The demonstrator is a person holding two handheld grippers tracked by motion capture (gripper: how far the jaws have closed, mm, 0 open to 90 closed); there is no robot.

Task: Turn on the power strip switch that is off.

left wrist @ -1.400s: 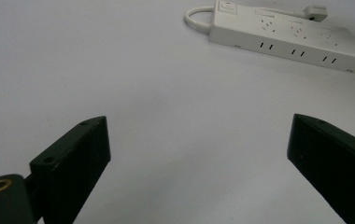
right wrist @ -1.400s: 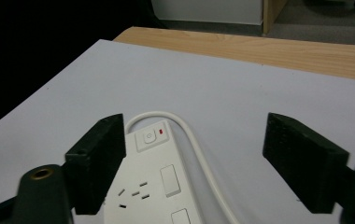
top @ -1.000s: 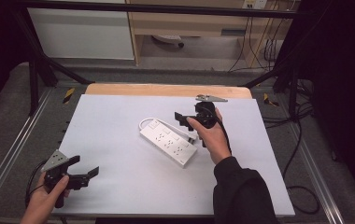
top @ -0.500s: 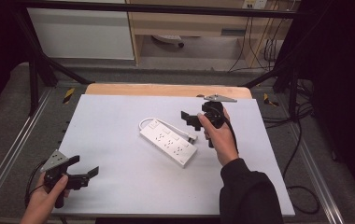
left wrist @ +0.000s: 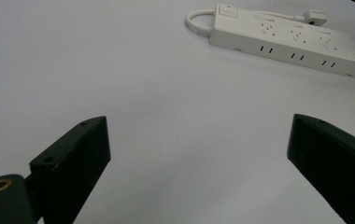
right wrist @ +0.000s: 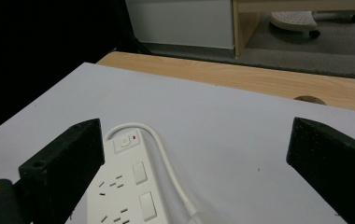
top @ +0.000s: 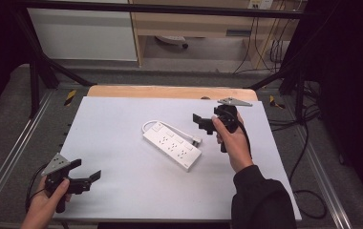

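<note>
A white power strip (top: 172, 145) lies slantwise in the middle of the white table top, its short cord looped back along its far side to a plug (top: 196, 140). My right gripper (top: 201, 123) hovers open just right of the strip, empty, held by a hand in a black sleeve. In the right gripper view the strip's switch end (right wrist: 128, 179) and cord (right wrist: 168, 161) lie below the wide jaws. My left gripper (top: 87, 171) rests open and empty near the front left corner. From the left gripper view the strip (left wrist: 285, 40) is far off, beyond the jaws.
The white table top (top: 117, 119) has a wooden strip (top: 170, 92) along its far edge. Metal frame rails (top: 7, 157) run along both sides. Cables (top: 308, 143) hang off to the right. A white cabinet (top: 81, 31) stands on the floor behind the table.
My right gripper has drawn slightly right and back from the power strip, staying open. The left gripper has not moved.
</note>
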